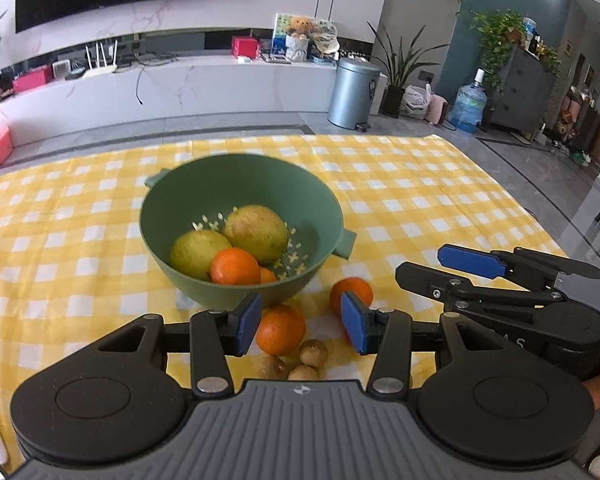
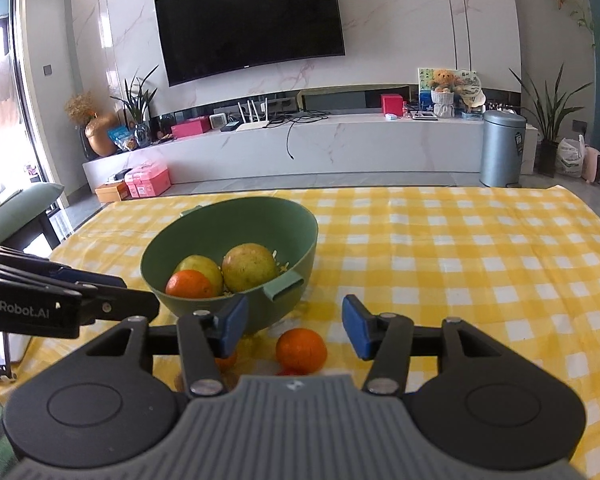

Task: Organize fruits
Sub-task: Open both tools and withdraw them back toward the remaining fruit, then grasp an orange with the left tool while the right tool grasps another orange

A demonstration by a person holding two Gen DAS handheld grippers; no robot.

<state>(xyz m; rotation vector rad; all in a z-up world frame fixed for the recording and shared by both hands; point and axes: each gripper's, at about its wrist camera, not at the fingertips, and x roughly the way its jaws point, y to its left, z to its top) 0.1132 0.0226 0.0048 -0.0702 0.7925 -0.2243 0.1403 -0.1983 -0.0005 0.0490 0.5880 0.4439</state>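
We have a green bowl (image 1: 204,216) centre frame on the yellow check cloth (image 1: 420,200), holding two yellow-green fruits and an orange (image 1: 234,266), with a second orange part-hidden behind it. Loose fruit sits below the bowl in frame: one orange (image 1: 280,329) between the left gripper (image 1: 300,322) pads, another (image 2: 301,350) between the right gripper (image 2: 290,326) pads, and three small brown fruits (image 1: 313,352) at the lower edge of the left view. Both grippers' jaws stand apart, pads clear of any fruit, nothing clamped. Next step, we judge: pick a loose orange. Centre the pads on its widest part, close gently so it does not roll, lift over the rim. Both grippers angle downward over the table, side by side; keep them from colliding.
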